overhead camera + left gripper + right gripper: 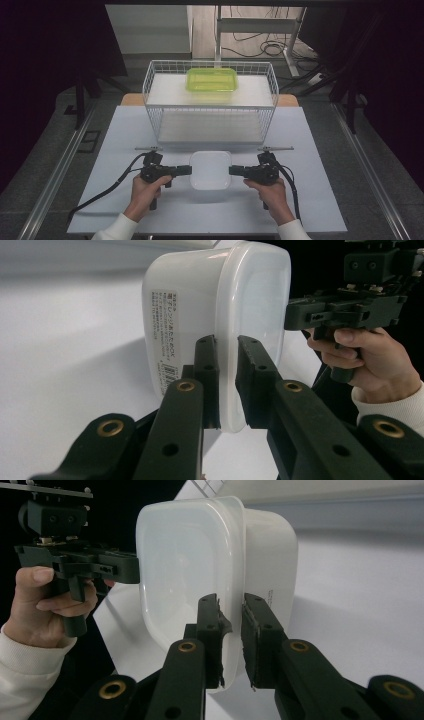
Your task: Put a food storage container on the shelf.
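Both grippers, left gripper (186,170) and right gripper (234,170), pinch the lidded white container (210,170) at nine and three o'clock on its rim, near the table's (125,140) front. Likely lifting next, toward the wire basket (210,102) at twelve: raise evenly.

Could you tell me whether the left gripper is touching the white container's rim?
Touching: in the left gripper view, the left gripper has both jaws pressed on the white container's rim.

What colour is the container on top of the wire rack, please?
Translucent green container, clearest in the high view.
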Demonstrator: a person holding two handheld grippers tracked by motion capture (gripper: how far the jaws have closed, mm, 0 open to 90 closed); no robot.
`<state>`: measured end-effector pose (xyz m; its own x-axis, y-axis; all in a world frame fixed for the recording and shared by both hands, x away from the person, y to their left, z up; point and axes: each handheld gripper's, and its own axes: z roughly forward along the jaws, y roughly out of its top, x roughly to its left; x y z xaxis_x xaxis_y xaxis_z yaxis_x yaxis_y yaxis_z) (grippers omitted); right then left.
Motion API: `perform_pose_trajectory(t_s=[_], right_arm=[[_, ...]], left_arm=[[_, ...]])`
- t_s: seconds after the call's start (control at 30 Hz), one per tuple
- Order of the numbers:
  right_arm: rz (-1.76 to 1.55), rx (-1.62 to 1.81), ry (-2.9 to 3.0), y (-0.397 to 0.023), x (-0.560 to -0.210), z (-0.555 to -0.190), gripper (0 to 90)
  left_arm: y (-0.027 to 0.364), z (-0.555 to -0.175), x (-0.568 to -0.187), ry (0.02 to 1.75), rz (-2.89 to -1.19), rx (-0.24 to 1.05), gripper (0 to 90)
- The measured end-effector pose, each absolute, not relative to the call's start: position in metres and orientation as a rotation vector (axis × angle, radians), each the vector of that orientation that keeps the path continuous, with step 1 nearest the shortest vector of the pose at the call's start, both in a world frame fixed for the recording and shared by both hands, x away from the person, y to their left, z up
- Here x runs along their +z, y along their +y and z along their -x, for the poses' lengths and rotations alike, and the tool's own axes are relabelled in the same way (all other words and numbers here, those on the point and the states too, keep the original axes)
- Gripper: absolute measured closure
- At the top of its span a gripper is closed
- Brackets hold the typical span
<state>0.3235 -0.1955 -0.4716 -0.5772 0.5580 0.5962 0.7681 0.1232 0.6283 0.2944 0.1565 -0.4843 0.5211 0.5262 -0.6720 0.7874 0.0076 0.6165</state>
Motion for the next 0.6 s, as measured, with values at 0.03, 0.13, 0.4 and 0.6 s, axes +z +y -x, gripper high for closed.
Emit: perform_pose_trajectory(t_s=[0.03, 0.13, 0.4, 0.6], right_arm=[[1.31, -1.449, -2.181, -0.195, -0.47, -0.323, 78.7], [1.292, -1.47, -2.205, -0.194, -0.464, -0.321, 78.8], [1.266, -1.519, -2.242, -0.193, -0.451, -0.318, 78.7], [1.241, -1.555, -2.263, -0.191, -0.445, -0.315, 78.7]], left_arm=[[0.157, -0.294, -0.483, 1.128, -1.652, -0.291, 79.9], [0.157, -0.292, -0.477, 1.116, -1.66, -0.268, 79.8], [0.158, -0.289, -0.465, 1.087, -1.662, -0.227, 79.8], [0.161, -0.288, -0.46, 1.076, -1.653, -0.22, 79.8]])
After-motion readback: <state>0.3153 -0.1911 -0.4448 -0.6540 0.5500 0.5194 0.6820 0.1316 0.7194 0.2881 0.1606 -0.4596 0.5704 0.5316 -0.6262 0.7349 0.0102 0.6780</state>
